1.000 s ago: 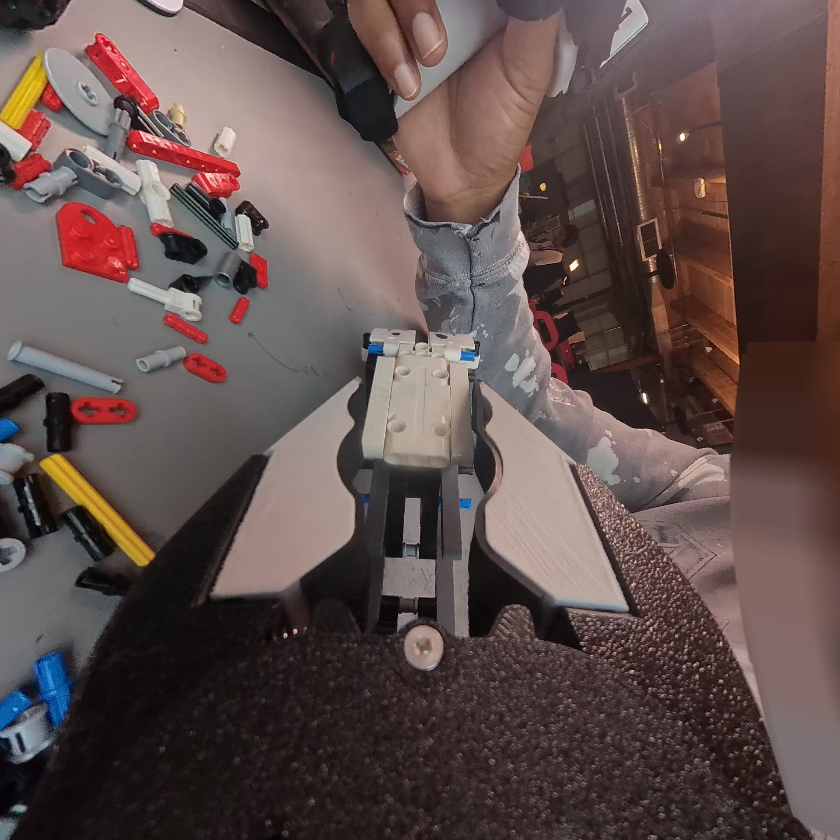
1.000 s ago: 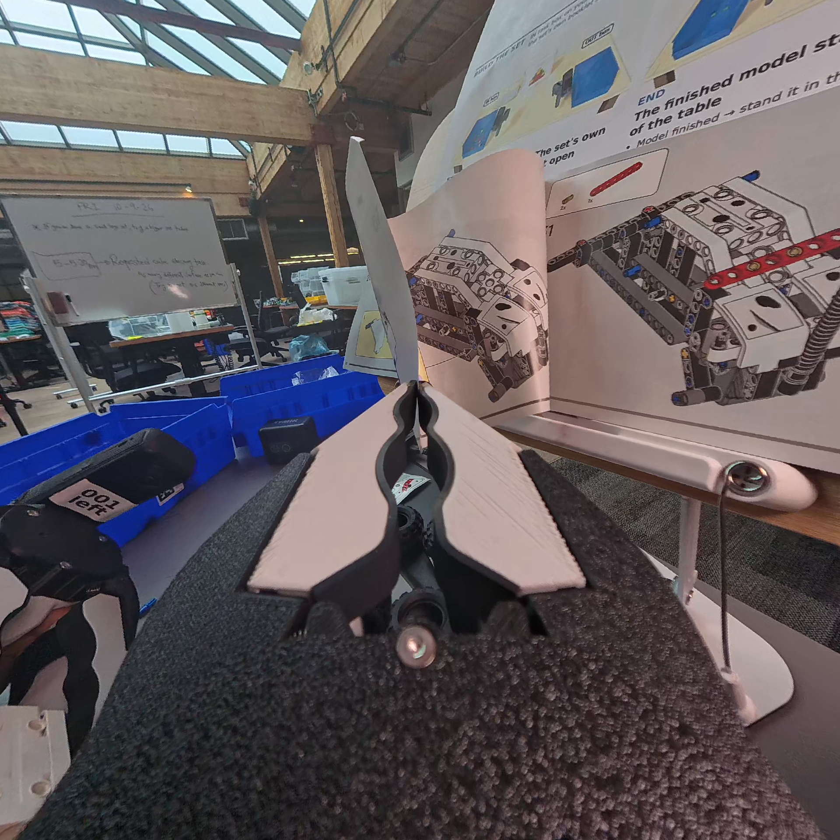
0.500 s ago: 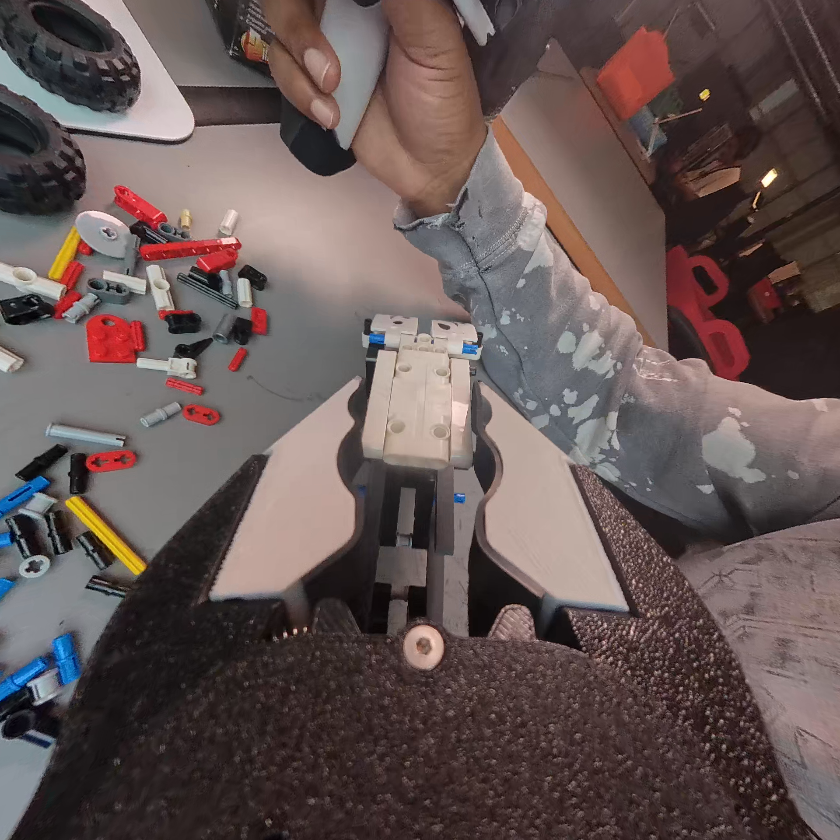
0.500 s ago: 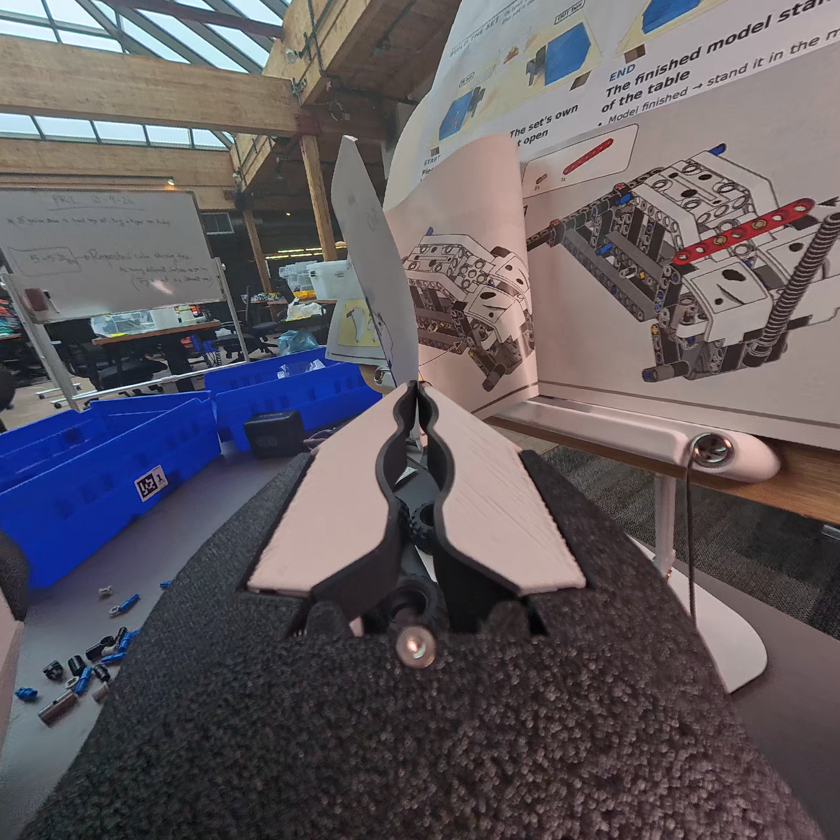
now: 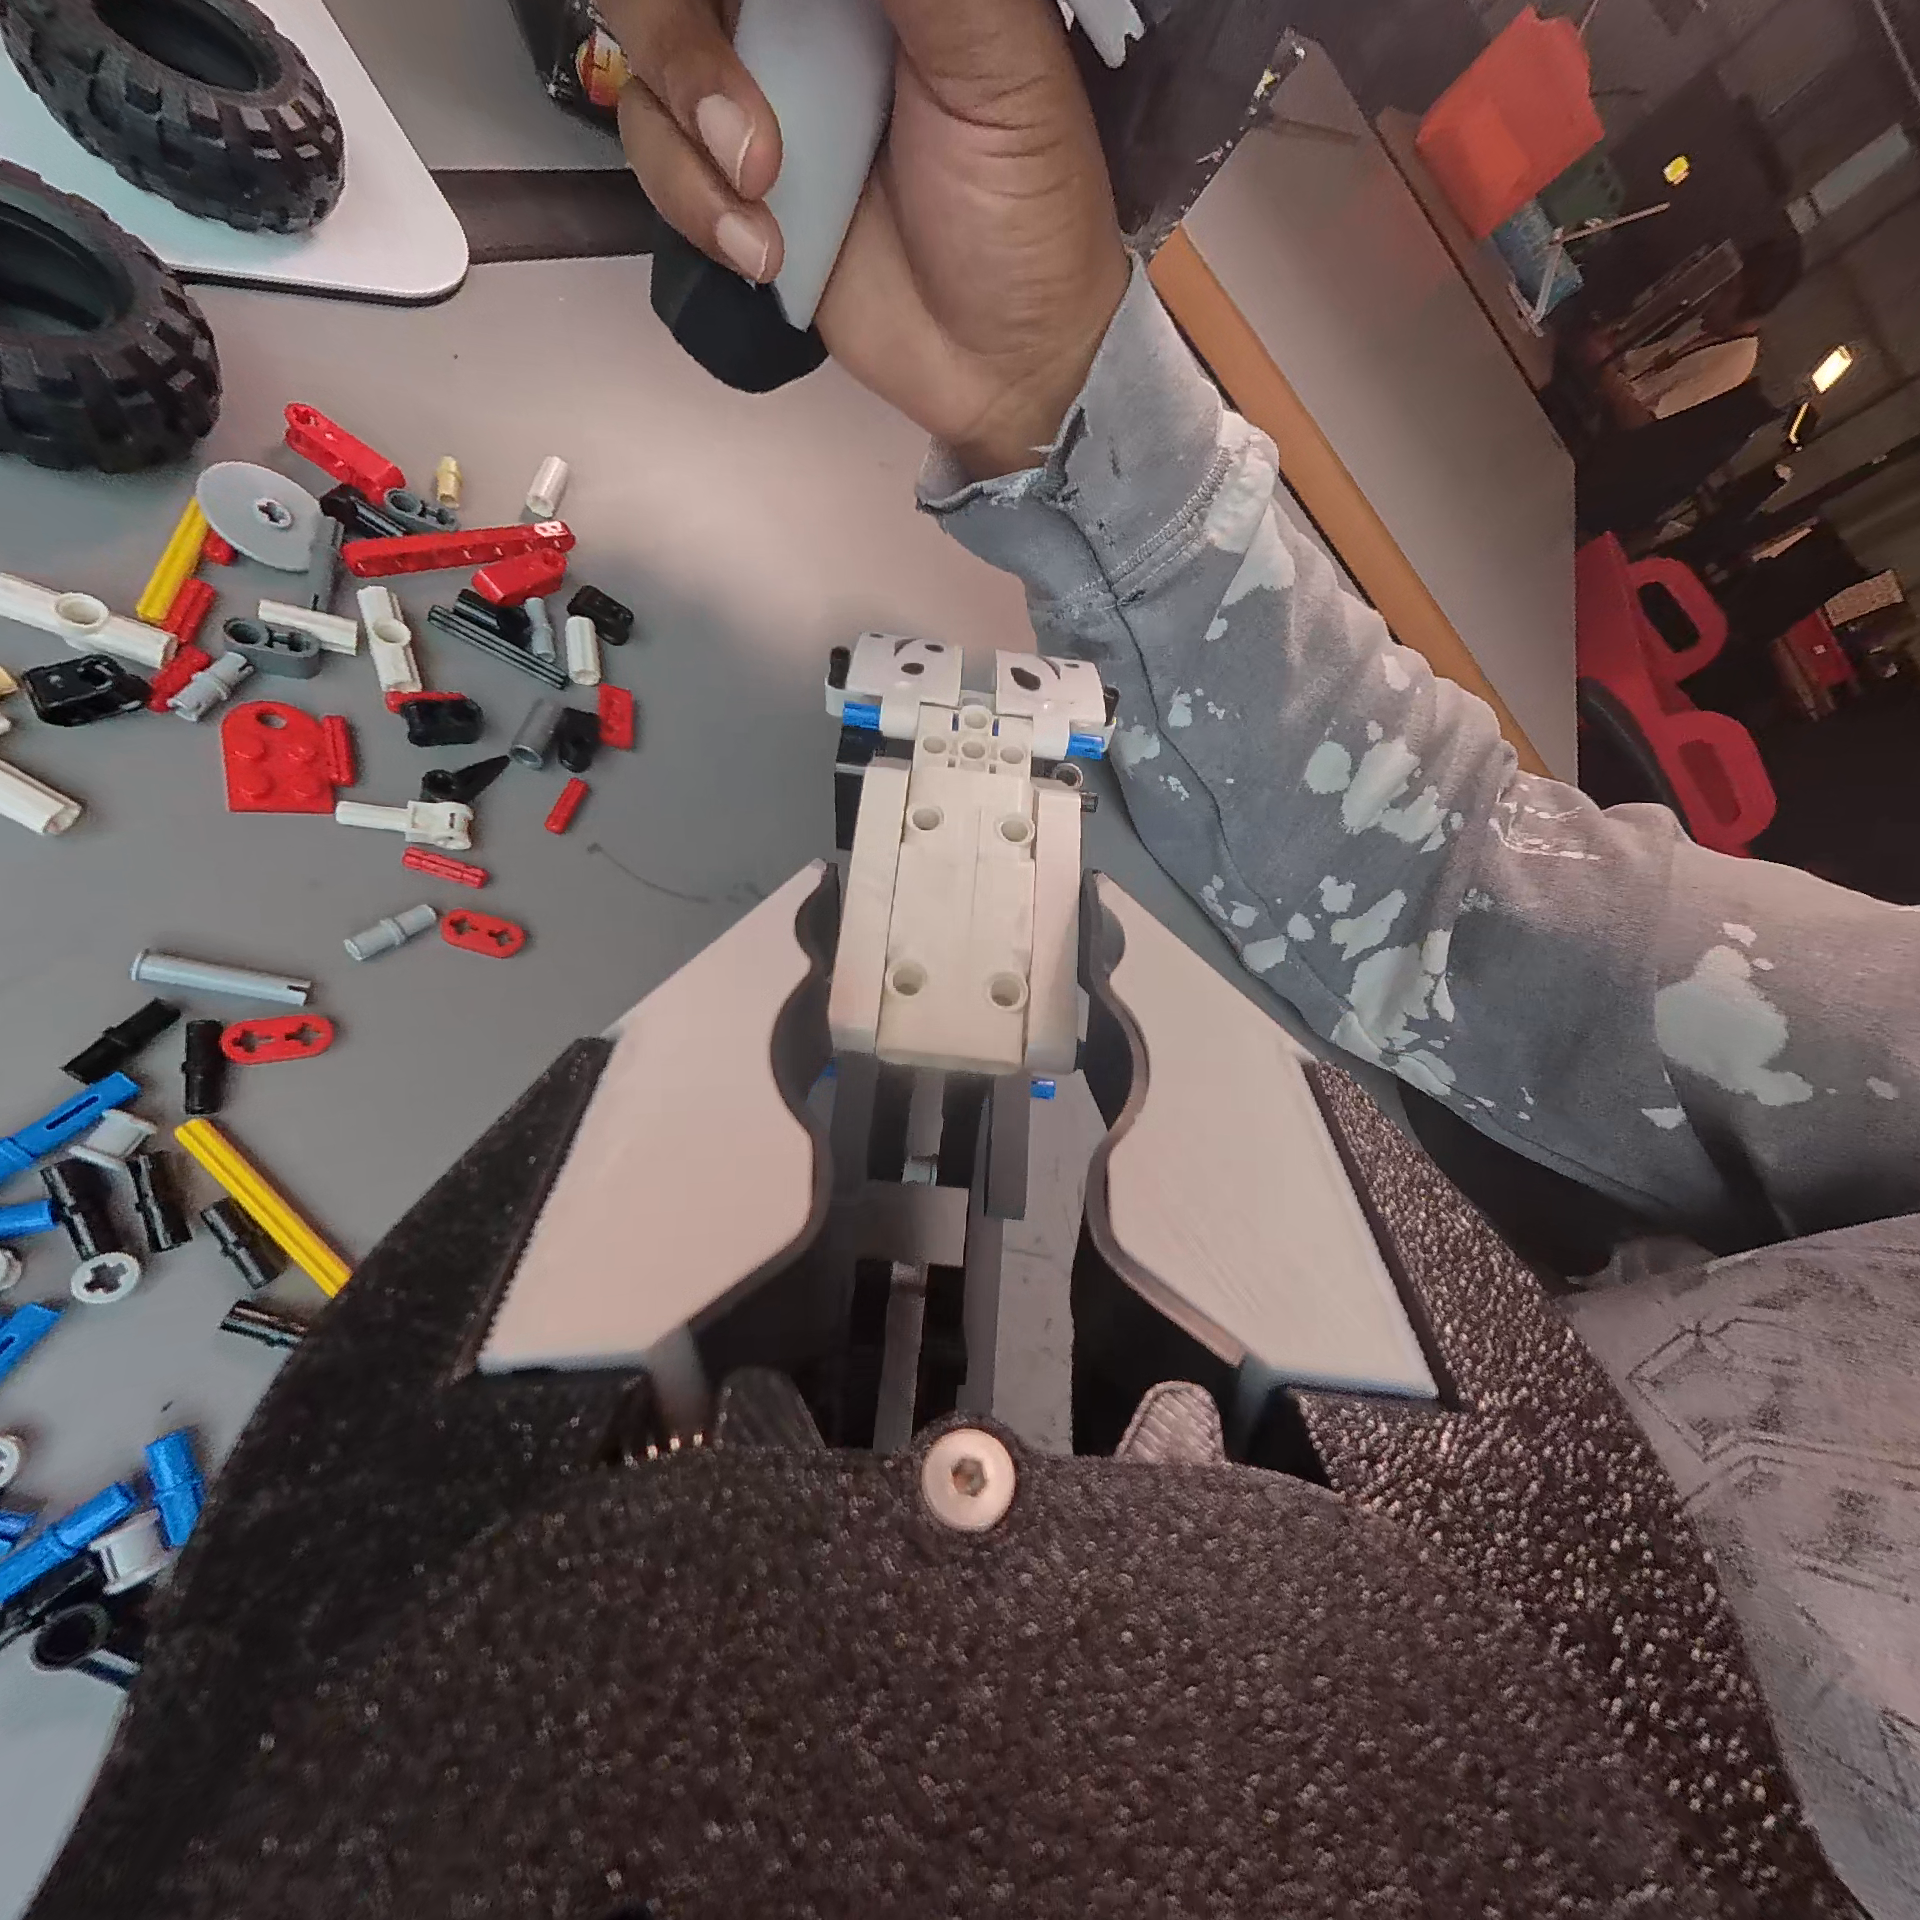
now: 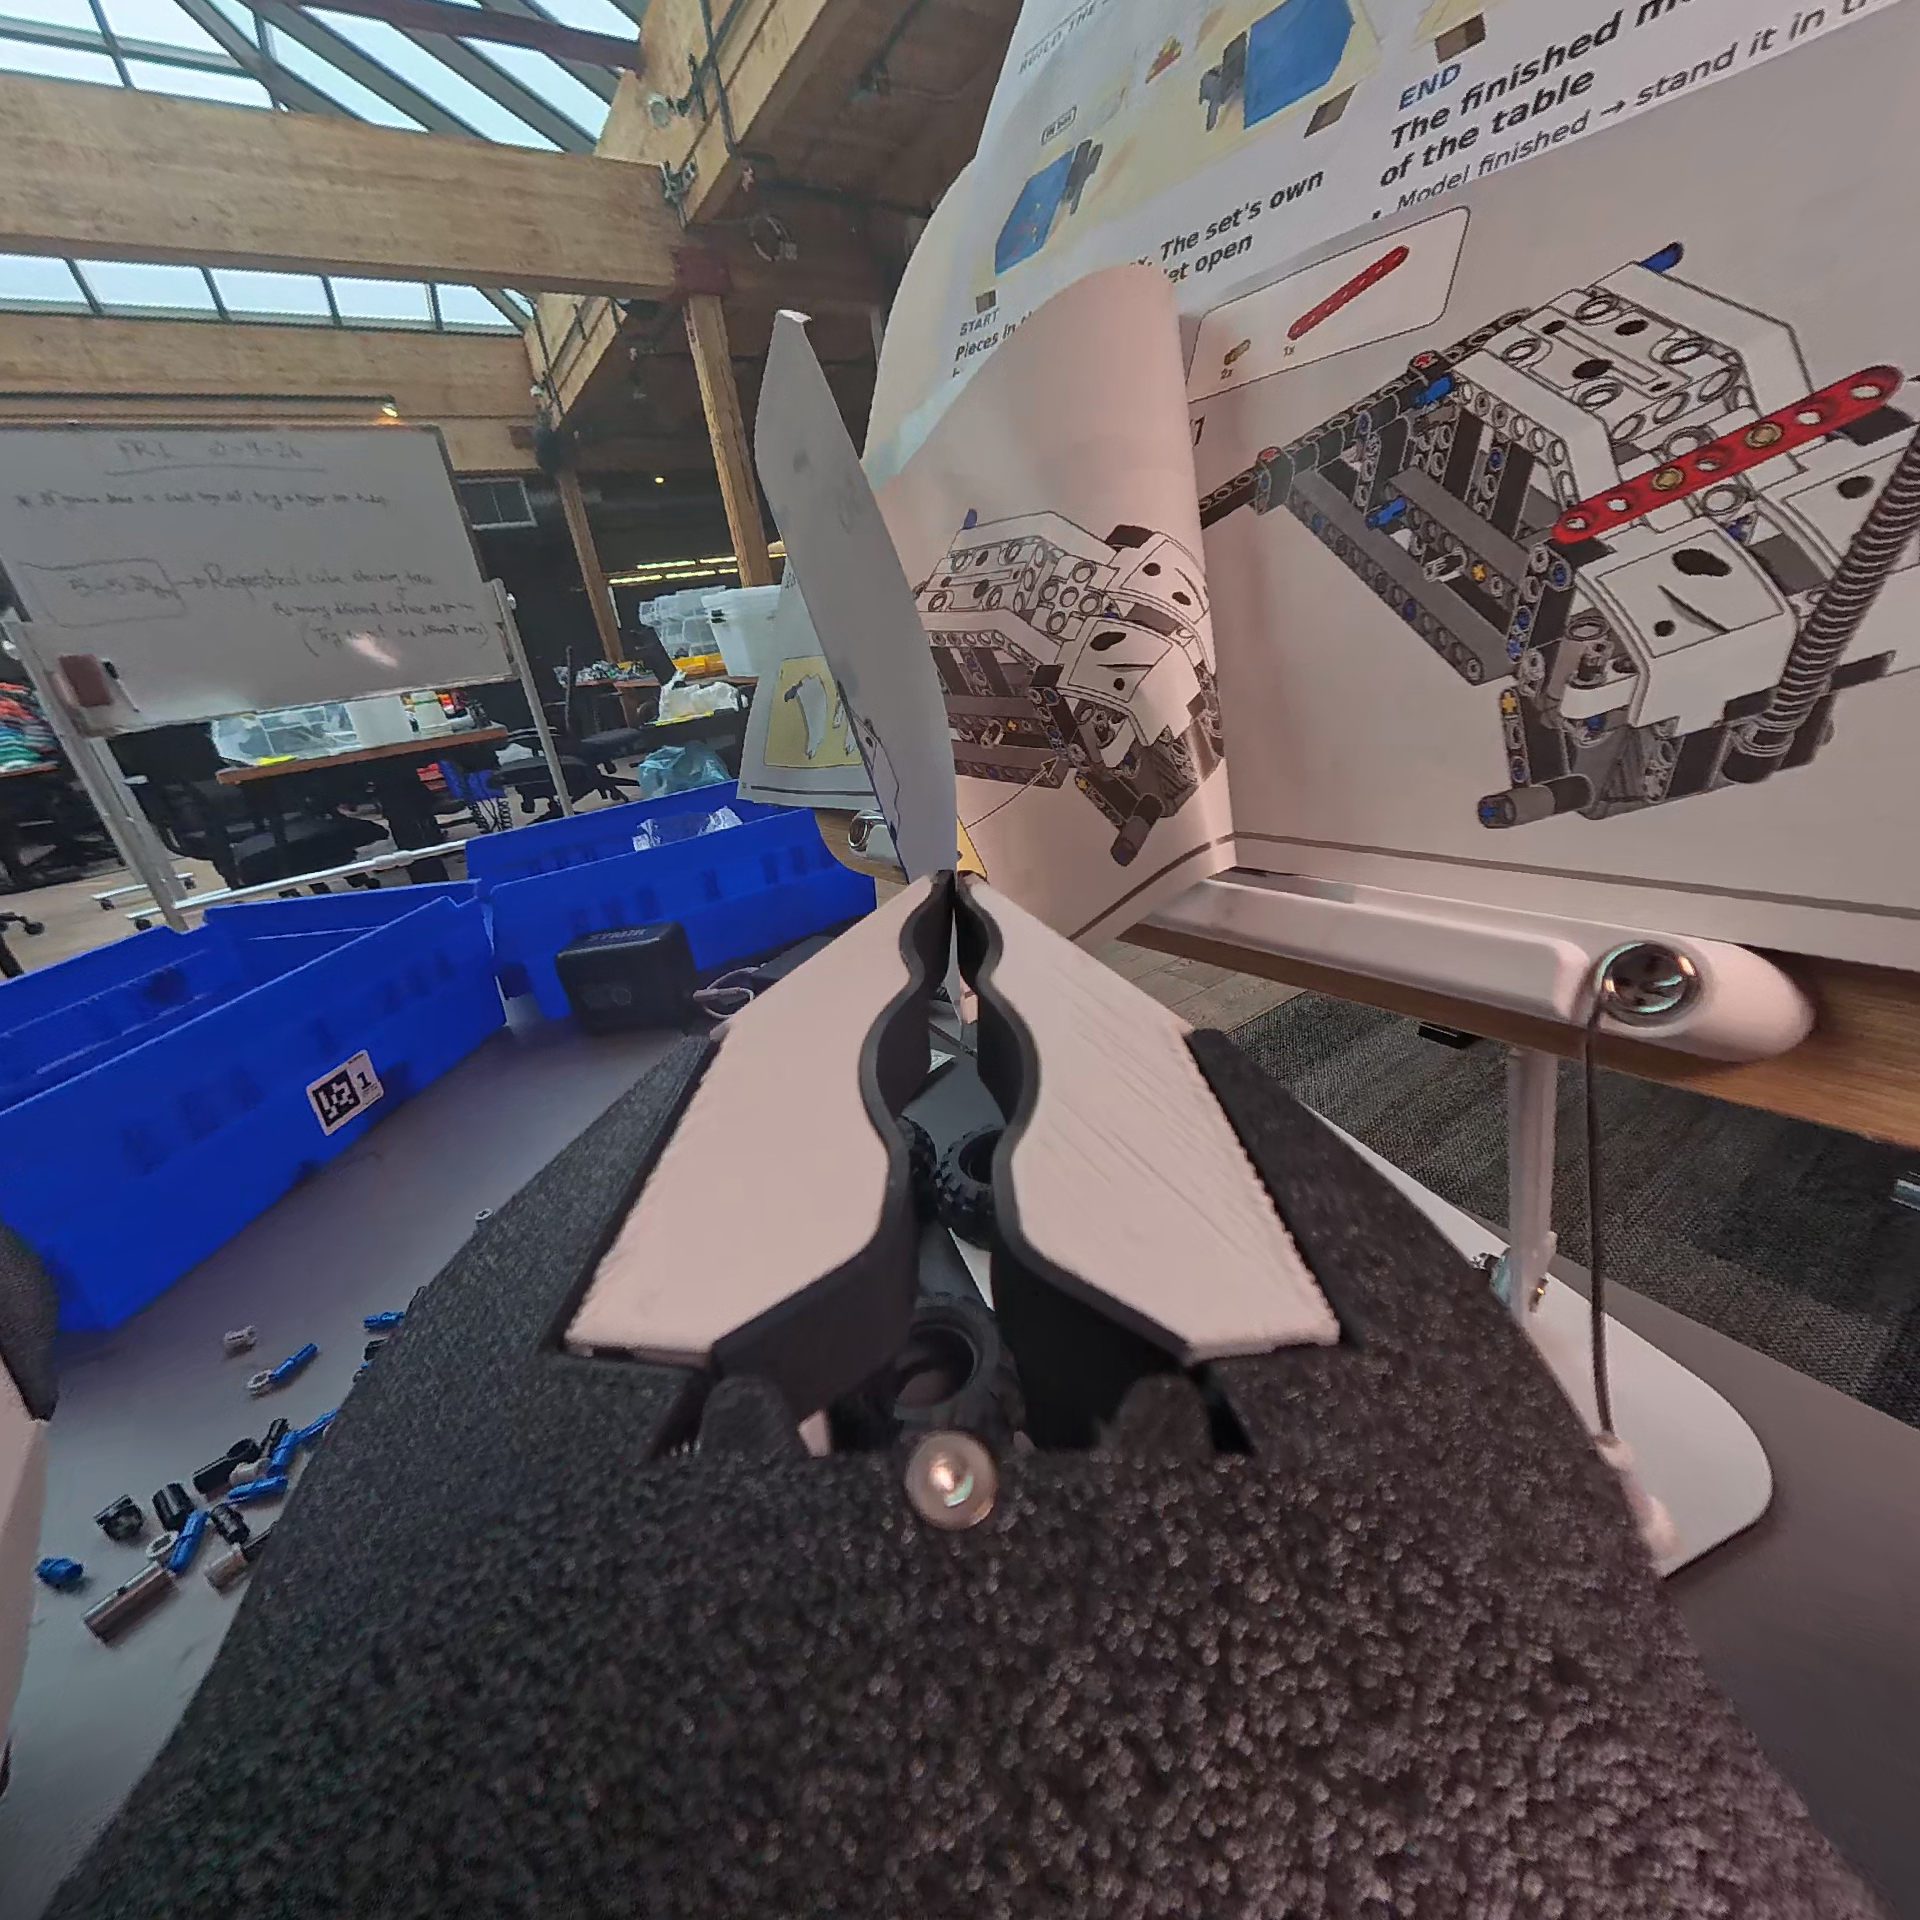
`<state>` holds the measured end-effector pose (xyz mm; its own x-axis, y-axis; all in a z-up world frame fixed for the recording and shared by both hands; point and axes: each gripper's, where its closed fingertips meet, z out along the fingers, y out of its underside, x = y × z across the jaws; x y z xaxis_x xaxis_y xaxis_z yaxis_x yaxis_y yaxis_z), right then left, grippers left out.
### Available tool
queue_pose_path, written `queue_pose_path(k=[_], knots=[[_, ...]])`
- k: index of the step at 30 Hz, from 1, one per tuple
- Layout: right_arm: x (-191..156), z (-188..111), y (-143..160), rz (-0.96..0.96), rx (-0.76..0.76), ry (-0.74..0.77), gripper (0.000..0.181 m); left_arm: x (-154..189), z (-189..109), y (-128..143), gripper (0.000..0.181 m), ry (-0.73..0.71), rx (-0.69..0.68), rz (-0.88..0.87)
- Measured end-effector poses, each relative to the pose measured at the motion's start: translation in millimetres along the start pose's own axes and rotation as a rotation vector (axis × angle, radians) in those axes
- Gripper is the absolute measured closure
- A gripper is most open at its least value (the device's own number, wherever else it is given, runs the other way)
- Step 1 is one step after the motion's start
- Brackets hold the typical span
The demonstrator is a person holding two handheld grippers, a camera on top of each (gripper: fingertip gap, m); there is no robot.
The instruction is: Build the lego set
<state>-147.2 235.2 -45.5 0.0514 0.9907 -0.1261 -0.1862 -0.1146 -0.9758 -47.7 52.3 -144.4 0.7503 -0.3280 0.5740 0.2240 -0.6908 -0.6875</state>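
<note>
Left gripper (image 5: 958, 914): its two pale fingers are clamping the sides of the partly built lego model (image 5: 951, 914), jaws spread only as far as the model's width
Lego model: white studded panels on top, dark grey beams beneath, blue pins at the far end; it is sitting between the left gripper's fingers above the grey table (image 5: 727, 540), pointing away from the camera
Right gripper (image 6: 954, 883): its fingertips are pressing together on the lower edge of a thin page (image 6: 852, 582), which is standing upright from the tips
Instruction booklet (image 6: 1558, 582): standing open on a white stand (image 6: 1455, 956) to the right of the right gripper, showing drawings of the model; the pinched page is curling away from it
Person's hand (image 5: 935, 197): gripping the pale handle of the right gripper at the far side of the left wrist view, a bleach-spotted grey sleeve (image 5: 1351, 810) running down the right
Loose pieces (image 5: 343, 665): red, white, black, yellow and grey parts are lying scattered on the table to the left of the model, with blue pins (image 5: 73, 1132) nearer
Black tyres (image 5: 177, 104): two knobbly ones are lying at the far left, one of them on a white tray (image 5: 395, 229)
Blue bins (image 6: 260, 1049): sitting on the table to the left in the right wrist view, a whiteboard (image 6: 239, 561) standing far behind them
</note>
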Motion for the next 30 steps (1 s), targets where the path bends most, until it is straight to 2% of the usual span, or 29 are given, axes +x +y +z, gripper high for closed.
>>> queue_pose_path(k=[9,16,19,26,30], knots=[[5.4,-5.1,-7.6,0.007,0.024,0.013,0.181,-2.6,-1.0,1.2,0.135,0.031,-0.008,0.003],[8.3,-18.1,-13.2,-0.006,0.036,0.044,0.181,-2.4,-4.9,2.2,0.136,0.111,-0.020,0.053],[12.5,-28.2,-18.0,0.017,0.058,0.070,0.181,1.5,-6.6,5.1,0.136,0.126,-0.039,0.133],[28.7,-54.7,-19.6,0.003,0.058,0.189,0.181,13.6,-4.8,20.7,0.136,0.105,-0.124,0.445],[39.2,-64.5,-17.0,0.015,0.058,0.243,0.181,15.2,-3.7,23.3,0.136,0.107,-0.133,0.477]])
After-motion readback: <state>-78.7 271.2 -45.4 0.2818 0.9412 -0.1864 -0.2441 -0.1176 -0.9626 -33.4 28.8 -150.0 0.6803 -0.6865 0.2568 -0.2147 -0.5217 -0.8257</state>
